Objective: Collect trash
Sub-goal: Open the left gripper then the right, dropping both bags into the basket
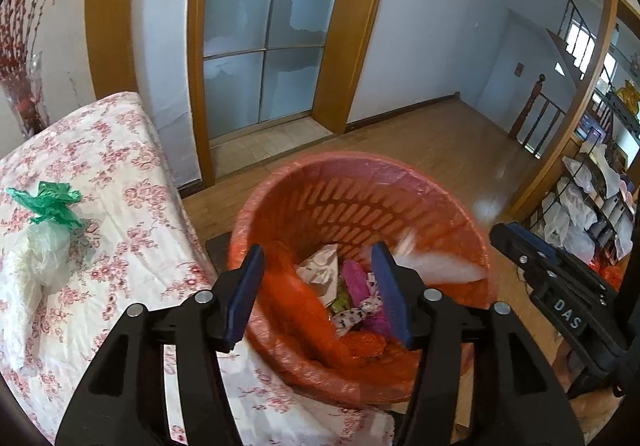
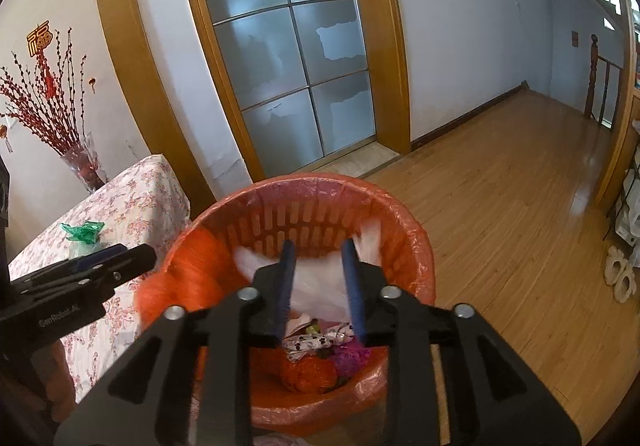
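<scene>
An orange slatted trash basket (image 1: 360,205) with an orange plastic liner stands on the floor beside the table; it also shows in the right wrist view (image 2: 304,213). Crumpled wrappers, paper and an orange bag (image 1: 352,298) lie inside. A white plastic piece (image 2: 316,282) shows blurred in the basket. My left gripper (image 1: 318,296) is open and empty above the basket's near rim. My right gripper (image 2: 318,286) is open and empty over the basket. A green and clear plastic bag (image 1: 48,221) lies on the floral tablecloth (image 1: 120,246), also visible in the right wrist view (image 2: 82,232).
A vase of red branches (image 2: 80,161) stands at the table's far corner. A frosted glass sliding door (image 2: 288,57) is behind the basket. A wire rack with bags (image 1: 592,201) stands at the right. Wooden floor (image 2: 500,213) stretches right toward a stair railing (image 2: 596,81).
</scene>
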{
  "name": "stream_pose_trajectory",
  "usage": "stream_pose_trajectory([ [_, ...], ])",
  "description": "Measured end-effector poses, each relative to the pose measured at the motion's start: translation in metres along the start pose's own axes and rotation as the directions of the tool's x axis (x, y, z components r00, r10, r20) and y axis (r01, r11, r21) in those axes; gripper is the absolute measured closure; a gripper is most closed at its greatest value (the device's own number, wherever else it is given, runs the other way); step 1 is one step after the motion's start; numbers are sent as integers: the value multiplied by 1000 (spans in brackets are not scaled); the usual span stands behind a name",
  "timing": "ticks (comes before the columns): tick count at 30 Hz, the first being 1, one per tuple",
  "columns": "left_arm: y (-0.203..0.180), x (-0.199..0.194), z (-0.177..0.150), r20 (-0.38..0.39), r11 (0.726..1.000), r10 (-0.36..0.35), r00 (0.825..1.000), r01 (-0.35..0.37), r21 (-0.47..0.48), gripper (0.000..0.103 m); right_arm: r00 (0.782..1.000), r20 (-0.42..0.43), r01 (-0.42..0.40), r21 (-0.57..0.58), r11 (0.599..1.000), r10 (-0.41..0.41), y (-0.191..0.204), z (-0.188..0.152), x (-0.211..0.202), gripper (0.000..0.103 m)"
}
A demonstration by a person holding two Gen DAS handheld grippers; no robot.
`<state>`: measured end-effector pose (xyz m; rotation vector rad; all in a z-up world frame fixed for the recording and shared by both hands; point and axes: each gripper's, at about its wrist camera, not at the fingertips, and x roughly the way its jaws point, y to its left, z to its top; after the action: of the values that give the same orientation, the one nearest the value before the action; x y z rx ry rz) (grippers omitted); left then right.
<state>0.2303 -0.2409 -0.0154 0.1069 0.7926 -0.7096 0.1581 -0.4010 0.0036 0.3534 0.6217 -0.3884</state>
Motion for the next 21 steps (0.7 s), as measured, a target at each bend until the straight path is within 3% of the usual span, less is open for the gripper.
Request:
stream_pose_trajectory([
  [7,21,-12,-6,10,997,79,997,-79,-7,38,1000,19,19,-12,1000,-19,4,-1,-8,49],
  [14,65,-32,-16,21,976,218,976,-217,-30,32,1000,21,15,-35,999,-15,17,-2,-11,34],
  [17,96,-43,-20,22,953,300,954,-299,-58,26,1000,19,6,-47,999,-5,24,-4,-12,26],
  [21,139,-56,-21,29,902,426,904,-422,-98,19,999,34,14,-70,997,-11,34,-7,-16,16],
])
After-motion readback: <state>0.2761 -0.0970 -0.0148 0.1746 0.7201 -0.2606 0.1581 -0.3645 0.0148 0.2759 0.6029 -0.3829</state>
